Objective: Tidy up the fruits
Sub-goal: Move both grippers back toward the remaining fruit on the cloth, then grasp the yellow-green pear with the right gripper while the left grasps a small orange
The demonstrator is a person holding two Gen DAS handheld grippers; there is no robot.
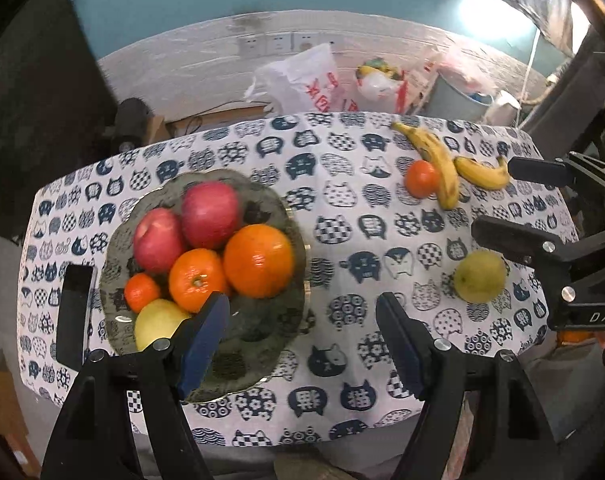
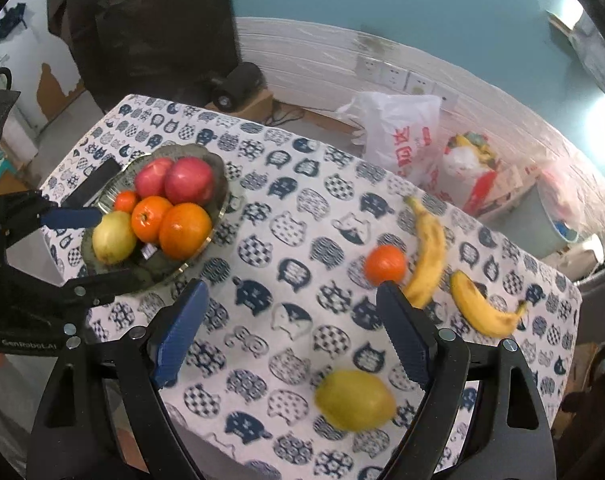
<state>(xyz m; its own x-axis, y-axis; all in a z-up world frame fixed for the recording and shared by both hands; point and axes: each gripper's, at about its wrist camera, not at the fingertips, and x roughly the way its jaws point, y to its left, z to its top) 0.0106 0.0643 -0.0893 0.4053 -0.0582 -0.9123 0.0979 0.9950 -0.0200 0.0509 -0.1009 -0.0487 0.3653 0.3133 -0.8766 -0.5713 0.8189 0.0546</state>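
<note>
Both the left hand-held gripper [image 1: 302,344] and the right hand-held gripper [image 2: 290,332] gape wide, holding nothing. The round grey glass fruit bowl [image 1: 262,320] sits on the cat-print table [image 1: 342,200]; a yellow-green pear [image 2: 354,400] lies apart.

The pear [image 2: 354,399] is blurred; fruit hides most of the bowl [image 1: 262,196].

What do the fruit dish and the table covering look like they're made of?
Fruit dish: probably glass, grey-tinted and glossy. The cat print shows through its bottom, and the scalloped rim catches a bright, perhaps gilded, edge.

Table covering: looks like woven cotton cloth, matte. It has a white ground with navy cat faces, lies flat without glare and drapes over the table edges. A coated fabric can't be ruled out.
</note>
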